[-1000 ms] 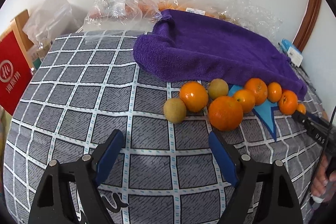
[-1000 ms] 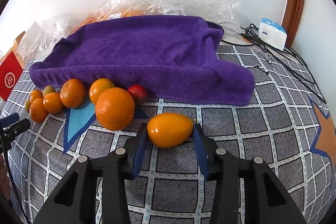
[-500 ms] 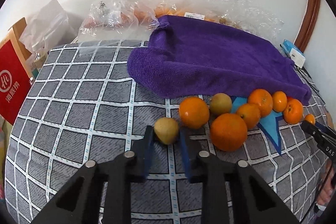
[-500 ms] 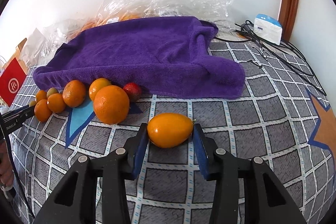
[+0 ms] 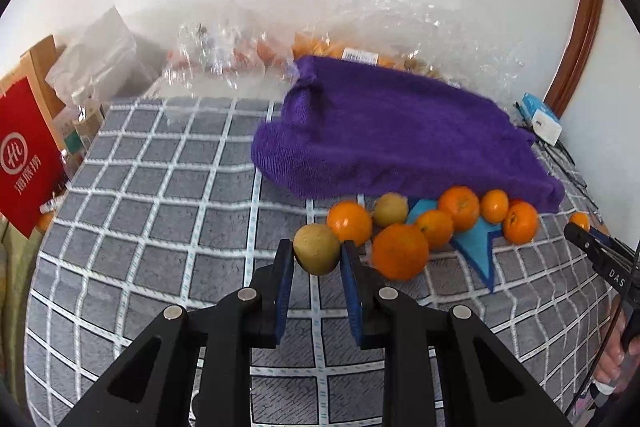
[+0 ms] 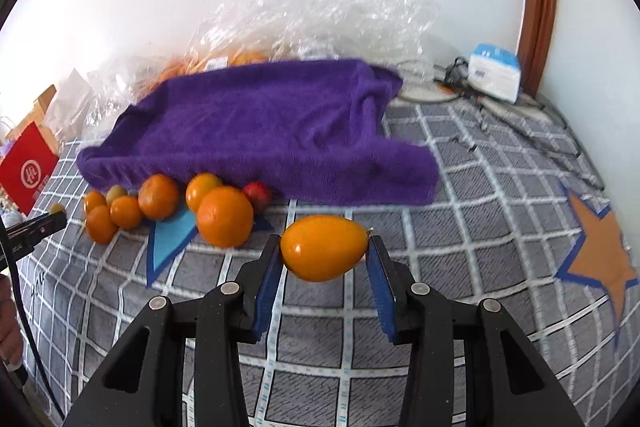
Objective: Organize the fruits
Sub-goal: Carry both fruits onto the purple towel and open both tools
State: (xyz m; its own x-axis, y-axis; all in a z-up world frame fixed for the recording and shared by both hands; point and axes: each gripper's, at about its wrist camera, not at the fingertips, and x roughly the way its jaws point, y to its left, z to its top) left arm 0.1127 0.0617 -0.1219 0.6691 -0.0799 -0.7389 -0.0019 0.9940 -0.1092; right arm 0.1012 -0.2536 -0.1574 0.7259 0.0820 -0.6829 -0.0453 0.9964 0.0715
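Observation:
My left gripper (image 5: 316, 255) is shut on a yellow-green pear-like fruit (image 5: 316, 247), held a little above the checked cloth (image 5: 160, 211). To its right lies a cluster of oranges (image 5: 398, 251), with a second yellow-green fruit (image 5: 390, 209) beside a blue star patch (image 5: 476, 243). My right gripper (image 6: 323, 255) is shut on an oval orange mango-like fruit (image 6: 323, 253), lifted off the cloth. In the right wrist view the oranges (image 6: 225, 215) and a red fruit (image 6: 258, 193) lie to its left, against a purple towel (image 6: 260, 131).
The purple towel (image 5: 392, 139) covers the back middle. Clear plastic bags (image 5: 224, 55) with fruit line the wall. A red bag (image 5: 24, 159) stands at the left edge. A white-blue box (image 6: 494, 71) and cables (image 6: 532, 139) lie at the back right. An orange star patch (image 6: 600, 259) is at right.
My left gripper closed on the yellow-green fruit and lifted it. My right gripper has risen a little with the oval orange fruit still in it.

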